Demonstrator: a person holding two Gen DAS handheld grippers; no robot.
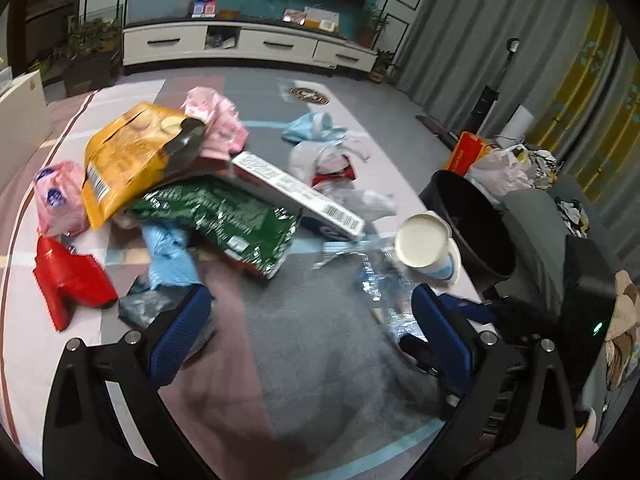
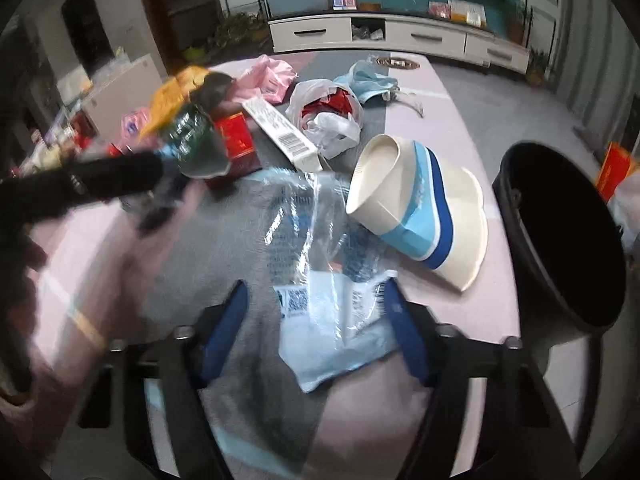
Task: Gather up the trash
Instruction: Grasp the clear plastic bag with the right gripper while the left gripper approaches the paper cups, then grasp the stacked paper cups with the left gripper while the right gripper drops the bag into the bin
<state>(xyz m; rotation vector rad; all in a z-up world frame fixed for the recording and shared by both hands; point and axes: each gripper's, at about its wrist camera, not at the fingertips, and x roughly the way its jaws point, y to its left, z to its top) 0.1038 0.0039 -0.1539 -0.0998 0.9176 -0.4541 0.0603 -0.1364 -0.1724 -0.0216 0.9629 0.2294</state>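
Two blue-padded grippers hang over a pink-and-grey patterned tabletop (image 1: pixel 280 344) strewn with litter. The left gripper (image 1: pixel 304 312) stands spread wide with nothing between its pads, only bare cloth below it. Just beyond its left finger lie a crumpled light blue plastic bag (image 1: pixel 168 252) and a red cardboard carton (image 1: pixel 72 276). Further back a heap piles up: a green foil snack bag (image 1: pixel 224 216), a yellow snack bag (image 1: pixel 132 152) on top of it, a long white box with a barcode (image 1: pixel 296 196) leaning across, and pink plastic wrappers (image 1: pixel 218 120) behind.

The right gripper (image 2: pixel 316 312) is partly spread around a clear crinkled plastic wrapper with blue print (image 2: pixel 316 280), which lies flat between its fingers; the right pad seems to touch the wrapper's edge (motion blur makes that uncertain), while the left pad stands apart from it. Just past the wrapper a crushed white paper cup with blue bands (image 2: pixel 416 208) lies on its side, mouth toward the heap. A white plastic bag with red contents (image 2: pixel 328 112) sits further back.

A black round bin (image 2: pixel 560 236) stands at the table's right edge, its mouth open and tilted toward the table. The nearest stretch of tabletop, between the grippers and the near edge, is free of litter.
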